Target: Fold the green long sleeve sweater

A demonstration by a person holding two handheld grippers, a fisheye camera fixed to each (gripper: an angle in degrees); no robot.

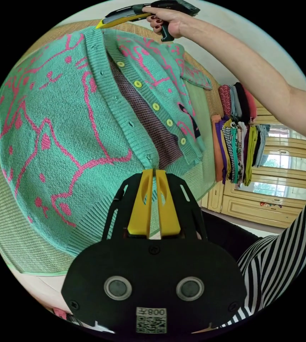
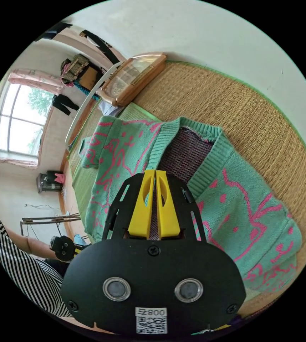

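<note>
So the green cardigan sweater (image 1: 71, 135) lies spread on a woven mat (image 2: 238, 107). The left hand-held gripper (image 1: 153, 171) has its yellow jaws pinched narrow on the button placket at the hem. The right hand-held gripper (image 2: 154, 172) is pinched narrow too, on the neckline edge just ahead of it.

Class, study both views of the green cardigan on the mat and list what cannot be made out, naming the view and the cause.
- Left gripper view: the cardigan hem behind the left tool.
- Left gripper view: the right tool tips, too small to judge.
- Right gripper view: what the right tool pinches, hidden by its jaws.
- Right gripper view: the cardigan's lower front, hidden by the tool body.
</note>
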